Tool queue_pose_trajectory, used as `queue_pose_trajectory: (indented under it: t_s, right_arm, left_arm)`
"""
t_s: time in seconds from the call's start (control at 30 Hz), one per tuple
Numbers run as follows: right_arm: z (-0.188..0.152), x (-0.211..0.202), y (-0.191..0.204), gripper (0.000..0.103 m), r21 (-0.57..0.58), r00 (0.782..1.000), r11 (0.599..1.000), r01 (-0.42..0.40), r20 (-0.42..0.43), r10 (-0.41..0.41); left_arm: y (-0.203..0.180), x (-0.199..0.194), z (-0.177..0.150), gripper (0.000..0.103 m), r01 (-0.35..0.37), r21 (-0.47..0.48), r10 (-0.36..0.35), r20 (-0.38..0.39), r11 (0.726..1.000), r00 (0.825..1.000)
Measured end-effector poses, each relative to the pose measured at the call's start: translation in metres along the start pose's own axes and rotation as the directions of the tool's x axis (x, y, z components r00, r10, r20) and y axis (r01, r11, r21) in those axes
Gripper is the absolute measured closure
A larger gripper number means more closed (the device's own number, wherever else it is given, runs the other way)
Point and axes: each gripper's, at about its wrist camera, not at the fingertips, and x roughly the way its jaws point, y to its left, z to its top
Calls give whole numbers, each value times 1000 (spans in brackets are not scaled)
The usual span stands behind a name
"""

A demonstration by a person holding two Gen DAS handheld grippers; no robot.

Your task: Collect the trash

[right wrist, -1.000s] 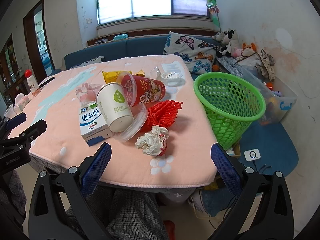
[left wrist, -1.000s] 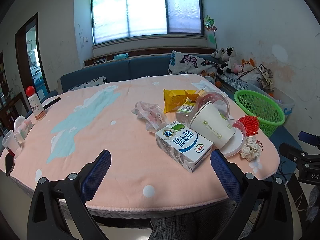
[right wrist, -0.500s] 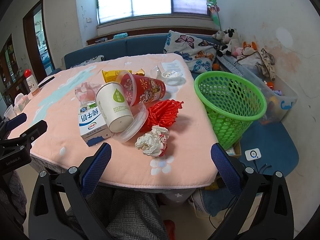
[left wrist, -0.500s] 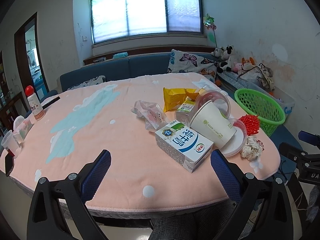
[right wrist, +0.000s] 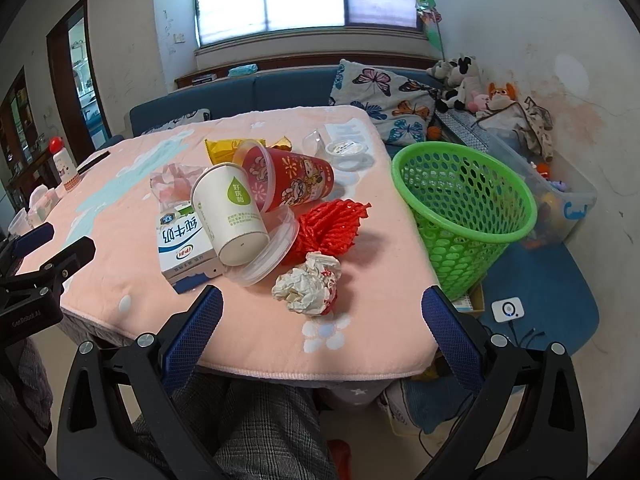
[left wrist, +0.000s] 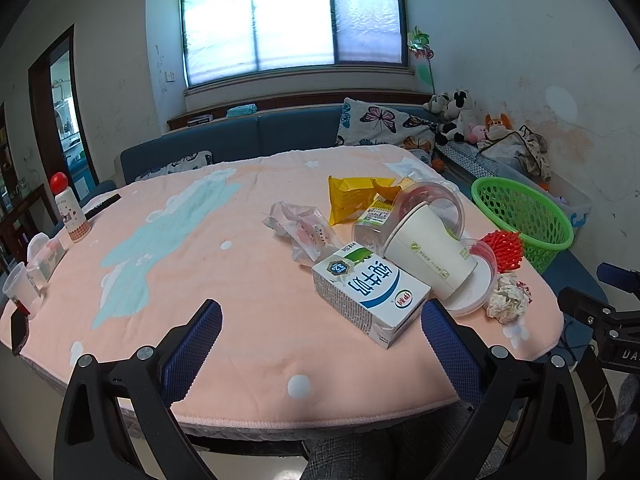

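Both the left gripper (left wrist: 320,344) and the right gripper (right wrist: 322,332) are held wide and empty before the table (right wrist: 360,352), where trash is piled beside the green basket (right wrist: 464,216), crumpled paper (right wrist: 308,288) nearest.

free: table left half (left wrist: 180,248) | blocked: trash pile (right wrist: 256,216) right, likely touching

Daylight floods in from the overexposed window (left wrist: 294,16), leaving soft shadows on the table (right wrist: 376,264). Fisheye bending and dark vignetting mark the corners.
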Motion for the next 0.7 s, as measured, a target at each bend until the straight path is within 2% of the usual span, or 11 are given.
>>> queue_pose_trajectory:
  t_s: [0.43,0.7]
  right_arm:
    - [7,8,4,4,-15,1000,1000,-26,3,26]
    - [15,17,10,4,-46,997,996,-82,4,82]
  left_arm:
    - [8,12,6,6,-6,-12,6,-26,1000,1000]
    - [19,24,10,6,-4,-32,2,-45,999,999]
